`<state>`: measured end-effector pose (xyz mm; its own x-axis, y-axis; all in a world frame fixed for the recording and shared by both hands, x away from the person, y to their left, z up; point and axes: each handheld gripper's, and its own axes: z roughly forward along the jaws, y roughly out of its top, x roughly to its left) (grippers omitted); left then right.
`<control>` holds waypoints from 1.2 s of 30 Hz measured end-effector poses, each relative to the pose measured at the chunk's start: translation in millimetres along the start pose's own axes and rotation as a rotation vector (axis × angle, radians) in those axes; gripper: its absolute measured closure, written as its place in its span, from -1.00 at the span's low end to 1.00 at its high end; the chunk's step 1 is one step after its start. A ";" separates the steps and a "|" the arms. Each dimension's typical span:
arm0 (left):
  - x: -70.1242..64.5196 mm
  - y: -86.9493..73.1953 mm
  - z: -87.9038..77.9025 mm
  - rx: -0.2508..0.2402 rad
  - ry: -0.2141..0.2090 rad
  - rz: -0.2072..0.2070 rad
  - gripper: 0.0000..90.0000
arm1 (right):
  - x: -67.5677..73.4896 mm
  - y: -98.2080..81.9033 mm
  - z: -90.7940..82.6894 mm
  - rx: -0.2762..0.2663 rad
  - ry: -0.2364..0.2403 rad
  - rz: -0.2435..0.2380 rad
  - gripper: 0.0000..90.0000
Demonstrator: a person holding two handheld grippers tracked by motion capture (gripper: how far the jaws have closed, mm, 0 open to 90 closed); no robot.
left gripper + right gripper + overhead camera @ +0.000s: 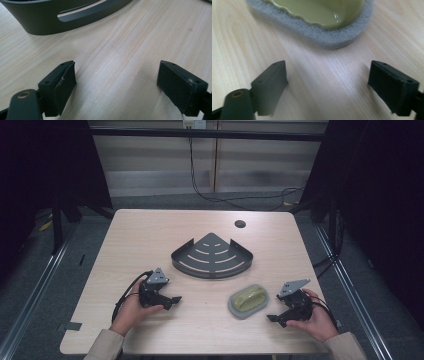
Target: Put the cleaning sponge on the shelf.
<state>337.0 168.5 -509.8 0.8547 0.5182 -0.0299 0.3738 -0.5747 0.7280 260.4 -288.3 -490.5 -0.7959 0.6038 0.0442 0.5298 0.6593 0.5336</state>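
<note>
High view: sponge (248,300) on the table (150,240), at 5 o'clock from the rack (212,258) and apart from it. Right gripper (274,318) near the sponge at its 4 o'clock, not touching, tips aimed toward it. Left gripper (174,300) at 7 o'clock from the rack, resting low over bare wood. Likely step: reach for the sponge with the right gripper, then carry it to the rack.

Left gripper view: left gripper (116,82), jaws wide apart, nothing between them, bare wood below. Rack wall (62,20) ahead at 11 o'clock, apart from the tips. Keep parked; do not nudge the rack.

Right gripper view: right gripper (327,82), jaws spread wide, empty, wood grain between them. Sponge (319,27) ahead at 12 o'clock, grey pad beneath, green grip on top, short of the 2 pads.

To do well: advance straight toward 12 o'clock until the sponge sits between both pads. Keep tips low, just clear of the wood. Straddle the narrow width, not the length. Close on the firm green grip rather than the soft grey rim, likely to compress and slip. Lift only once seated squarely.
</note>
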 end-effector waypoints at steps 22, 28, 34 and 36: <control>-0.1 0.0 0.1 0.000 -0.003 -0.003 -0.67 | -7.5 90.6 -24.0 0.223 0.058 -0.292 -0.24; 0.4 0.1 -0.4 0.004 -0.003 -0.001 -0.67 | -4.7 101.1 -17.5 0.272 0.073 -0.321 -0.21; 0.1 0.1 0.0 0.003 -0.005 -0.002 -0.68 | -0.7 111.6 -12.3 0.305 0.077 -0.370 -0.18; 0.1 0.1 0.0 0.003 -0.006 -0.001 -0.68 | 1.9 115.0 -11.8 0.317 0.080 -0.375 -0.17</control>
<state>337.1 168.5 -509.8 0.8562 0.5154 -0.0347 0.3761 -0.5759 0.7259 316.3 -216.6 -419.1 -0.9622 0.2705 -0.0304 0.2555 0.9360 0.2424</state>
